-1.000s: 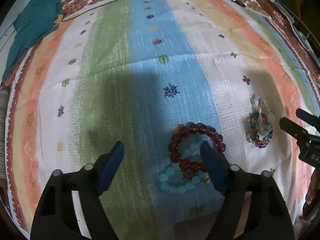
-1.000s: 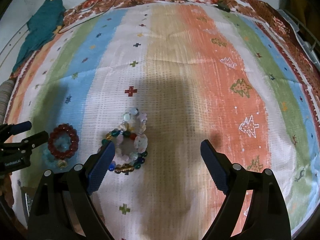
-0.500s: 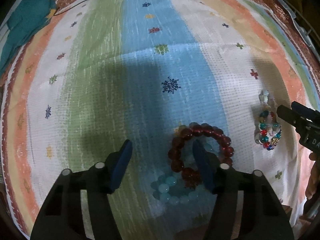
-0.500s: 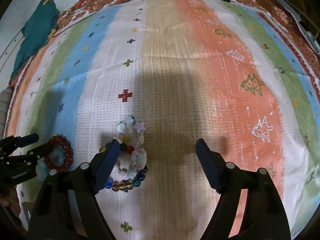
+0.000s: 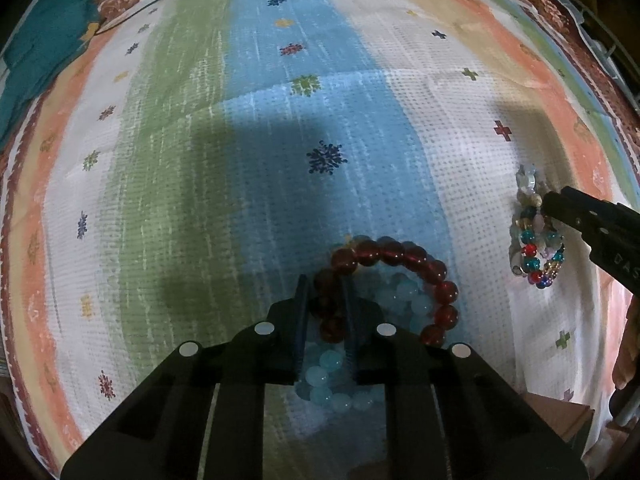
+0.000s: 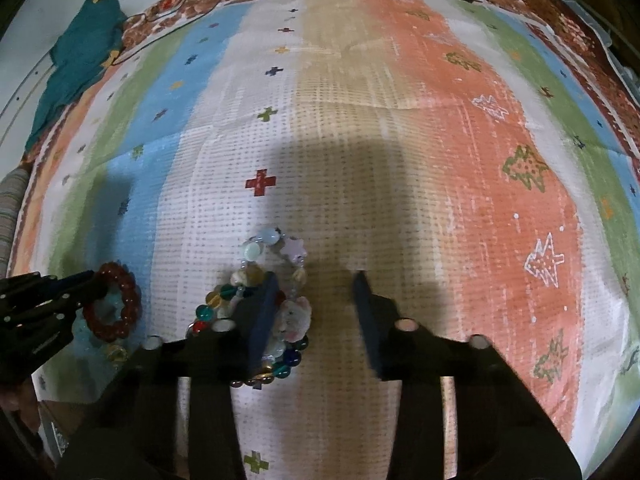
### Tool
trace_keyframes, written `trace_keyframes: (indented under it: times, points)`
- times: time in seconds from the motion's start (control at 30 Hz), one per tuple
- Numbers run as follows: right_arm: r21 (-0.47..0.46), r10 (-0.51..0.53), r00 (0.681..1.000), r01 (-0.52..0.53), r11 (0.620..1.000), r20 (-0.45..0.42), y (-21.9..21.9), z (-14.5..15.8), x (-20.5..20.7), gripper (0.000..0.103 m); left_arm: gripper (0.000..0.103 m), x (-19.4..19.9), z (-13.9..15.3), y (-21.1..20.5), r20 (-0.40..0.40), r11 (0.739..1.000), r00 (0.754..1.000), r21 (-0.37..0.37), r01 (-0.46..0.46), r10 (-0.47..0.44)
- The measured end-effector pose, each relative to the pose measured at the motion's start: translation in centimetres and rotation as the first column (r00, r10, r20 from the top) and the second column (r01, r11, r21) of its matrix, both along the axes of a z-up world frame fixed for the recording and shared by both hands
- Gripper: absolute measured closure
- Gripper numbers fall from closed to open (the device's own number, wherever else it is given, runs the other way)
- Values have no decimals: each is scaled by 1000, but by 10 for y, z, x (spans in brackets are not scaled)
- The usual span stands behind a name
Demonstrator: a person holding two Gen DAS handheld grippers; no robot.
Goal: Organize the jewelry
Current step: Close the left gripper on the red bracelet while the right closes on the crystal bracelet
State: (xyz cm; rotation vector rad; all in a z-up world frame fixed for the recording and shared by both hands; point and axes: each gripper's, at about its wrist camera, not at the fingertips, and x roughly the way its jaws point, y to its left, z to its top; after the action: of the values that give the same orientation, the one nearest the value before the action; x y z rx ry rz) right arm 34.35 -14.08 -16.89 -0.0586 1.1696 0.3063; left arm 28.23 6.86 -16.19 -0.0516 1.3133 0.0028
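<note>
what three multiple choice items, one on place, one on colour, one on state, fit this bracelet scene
1. Where does the dark red round-bead bracelet lie?
A. on top of the pale blue bead bracelet
B. on the teal folded cloth
C. apart on the orange stripe

2. What colour is the cross motif just beyond the multicoloured mixed-bead bracelets?
A. green
B. red
C. black

3. How does the left gripper stand?
A. wide open over bare cloth
B. out of view
C. closed down on the dark red bracelet

Answers:
1 A, the red loop overlaps the pale blue beads on the striped woven cloth.
2 B, a red cross sits on the white stripe past the beads.
3 C, red beads sit pinched between its narrowed fingers, while the right gripper has a wide gap.
</note>
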Motion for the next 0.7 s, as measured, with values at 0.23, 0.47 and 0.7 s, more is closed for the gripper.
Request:
trace_keyframes:
  times: [0.23, 0.47, 0.7]
  points:
    - [5, 20, 1000, -20, 1000, -11, 1, -2, -2, 94, 90, -6, 9, 0, 14, 1000, 1000, 9, 6, -6]
    - [18, 38, 999, -38, 999, 13, 4, 9, -10, 94, 90, -15, 28, -4, 56, 1000, 998, -9, 16, -16]
    - [13, 66, 996, -67, 998, 56, 9, 28, -21, 94, 90, -23, 40, -2, 93, 1000, 995, -12, 29, -27]
